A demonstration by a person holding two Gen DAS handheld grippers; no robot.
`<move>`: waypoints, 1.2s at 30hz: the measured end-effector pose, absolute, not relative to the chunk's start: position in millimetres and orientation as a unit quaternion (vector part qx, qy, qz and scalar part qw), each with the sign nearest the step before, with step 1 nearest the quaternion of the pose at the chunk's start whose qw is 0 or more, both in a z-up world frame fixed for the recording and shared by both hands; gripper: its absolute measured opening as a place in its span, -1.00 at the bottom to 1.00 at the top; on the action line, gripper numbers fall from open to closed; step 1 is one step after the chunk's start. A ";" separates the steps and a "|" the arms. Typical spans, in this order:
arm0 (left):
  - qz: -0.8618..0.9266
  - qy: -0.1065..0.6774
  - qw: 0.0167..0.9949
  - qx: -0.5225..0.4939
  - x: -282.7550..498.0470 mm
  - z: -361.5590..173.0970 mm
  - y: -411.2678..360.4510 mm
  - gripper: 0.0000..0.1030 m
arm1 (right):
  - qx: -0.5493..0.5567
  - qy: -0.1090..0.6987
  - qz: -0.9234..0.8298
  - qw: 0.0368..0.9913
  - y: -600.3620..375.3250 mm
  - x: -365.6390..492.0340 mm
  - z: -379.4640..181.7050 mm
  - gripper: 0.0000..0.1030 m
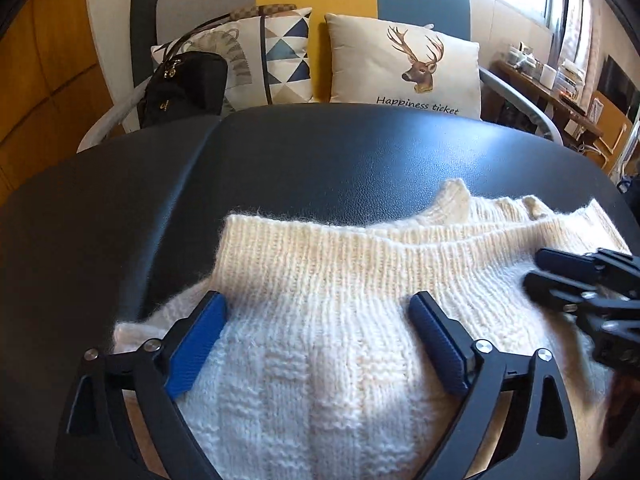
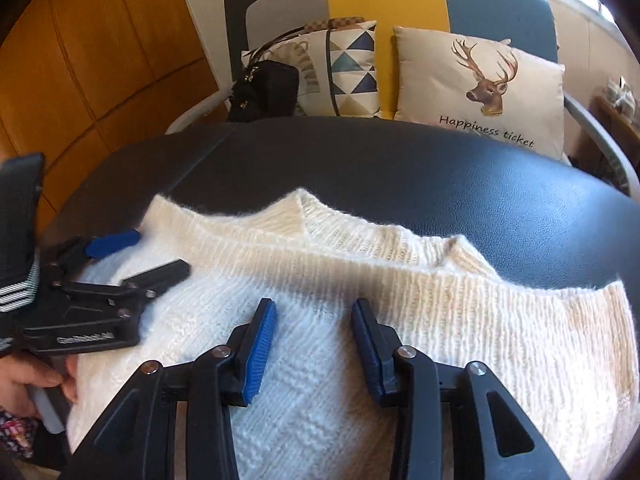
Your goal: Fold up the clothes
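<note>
Left wrist view: the left gripper point(image 1: 316, 308) hangs wide open, empty, above a folded cream knit sweater point(image 1: 340, 280); the right gripper point(image 2: 314, 316), partly open, grips nothing.

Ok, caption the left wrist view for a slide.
Left gripper open above a folded cream knit sweater on a black table, right gripper alongside.
</note>
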State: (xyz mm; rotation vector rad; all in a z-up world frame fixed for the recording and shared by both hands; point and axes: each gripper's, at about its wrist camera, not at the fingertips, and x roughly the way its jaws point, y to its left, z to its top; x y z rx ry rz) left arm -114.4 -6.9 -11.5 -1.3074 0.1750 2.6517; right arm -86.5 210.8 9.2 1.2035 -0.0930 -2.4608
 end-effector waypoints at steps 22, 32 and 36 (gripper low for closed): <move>0.885 0.062 0.088 -0.453 -124.5 -14.6 -2.6 0.95 | 0.399 -0.114 -0.909 0.025 353.7 -38.8 26.3 -0.13; 0.899 -0.028 0.190 -0.392 -95.8 38.3 58.0 0.95 | 0.384 -0.164 -0.900 0.128 433.0 51.0 74.5 -0.10; 0.884 0.032 0.265 -0.385 -81.7 48.5 133.2 0.95 | 0.411 -0.217 -0.863 0.197 457.5 64.8 51.3 -0.27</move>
